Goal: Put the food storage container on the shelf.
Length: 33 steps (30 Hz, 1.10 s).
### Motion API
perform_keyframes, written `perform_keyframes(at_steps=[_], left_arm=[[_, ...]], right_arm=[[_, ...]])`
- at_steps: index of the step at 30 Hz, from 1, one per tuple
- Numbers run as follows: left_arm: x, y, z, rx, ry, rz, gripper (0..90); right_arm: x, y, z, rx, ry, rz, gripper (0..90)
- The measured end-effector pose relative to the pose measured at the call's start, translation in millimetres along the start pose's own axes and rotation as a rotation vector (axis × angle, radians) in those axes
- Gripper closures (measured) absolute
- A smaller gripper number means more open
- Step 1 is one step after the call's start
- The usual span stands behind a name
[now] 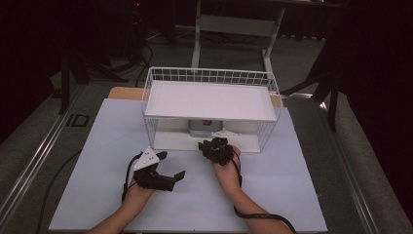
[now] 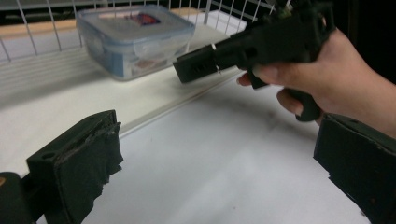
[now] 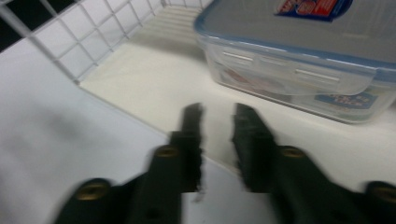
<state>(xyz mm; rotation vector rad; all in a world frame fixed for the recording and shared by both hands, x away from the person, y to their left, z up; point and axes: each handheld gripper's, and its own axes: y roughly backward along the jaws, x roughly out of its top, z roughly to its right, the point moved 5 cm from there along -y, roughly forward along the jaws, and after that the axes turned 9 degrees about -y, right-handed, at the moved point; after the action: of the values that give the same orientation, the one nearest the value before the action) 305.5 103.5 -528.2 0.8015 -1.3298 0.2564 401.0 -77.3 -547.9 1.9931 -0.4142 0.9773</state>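
One clip-lid box (image 3: 303, 56) sits on the lower shelf of the wire rack (image 1: 160, 80), lid on, nothing gripping it; fetching it out is, I judge, barely begun. My right tool (image 3: 217, 135) hovers at the shelf's front edge, jaws narrowly parted and empty, the box at one o'clock just ahead. My left tool (image 1: 168, 168) waits wide open on the tabletop (image 1: 292, 195), box at eleven o'clock.
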Motion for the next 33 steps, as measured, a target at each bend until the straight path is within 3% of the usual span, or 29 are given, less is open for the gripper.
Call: perform_keyframes(at_steps=[5, 7, 9, 14, 16, 18, 22, 26, 33], left_arm=[[3.0, -0.6, 1.0, -0.016, -0.001, 0.004, 1.5], [5.7, -0.2, 3.0, -0.025, -0.011, 0.011, 1.5], [8.9, -0.7, 5.1, -0.029, -0.020, 0.009, 1.5], [15.4, -0.8, 8.0, -0.048, -0.033, 0.011, 1.5], [18.6, 0.6, 9.3, -0.059, -0.040, 0.016, 1.5], [20.1, 2.0, 9.1, -0.064, -0.037, 0.024, 1.5], [22.3, 4.7, 8.2, -0.069, -0.022, 0.046, 1.5], [22.9, 6.5, 8.3, -0.061, -0.044, 0.034, 1.5], [21.1, 16.1, 5.1, -0.056, -0.040, 0.024, 1.5]], right_arm=[[-4.8, 15.3, -2.2, 0.037, 0.004, 0.036, 33.0], [-6.5, 22.1, -1.7, 0.051, 0.003, 0.045, 27.2], [-7.3, 30.7, -1.3, 0.093, -0.015, 0.058, 18.8], [-8.6, 43.8, -0.2, 0.109, 0.009, 0.056, 15.0], [-9.2, 52.9, 1.2, 0.113, 0.060, 0.064, 15.3], [-9.7, 58.0, 0.9, 0.107, 0.077, 0.067, 15.3], [-10.5, 68.6, -0.5, 0.112, 0.091, 0.076, 15.4], [-12.0, 77.9, -1.2, 0.127, 0.082, 0.077, 16.1], [-19.2, 98.4, -0.9, 0.146, 0.129, 0.074, 16.1]])
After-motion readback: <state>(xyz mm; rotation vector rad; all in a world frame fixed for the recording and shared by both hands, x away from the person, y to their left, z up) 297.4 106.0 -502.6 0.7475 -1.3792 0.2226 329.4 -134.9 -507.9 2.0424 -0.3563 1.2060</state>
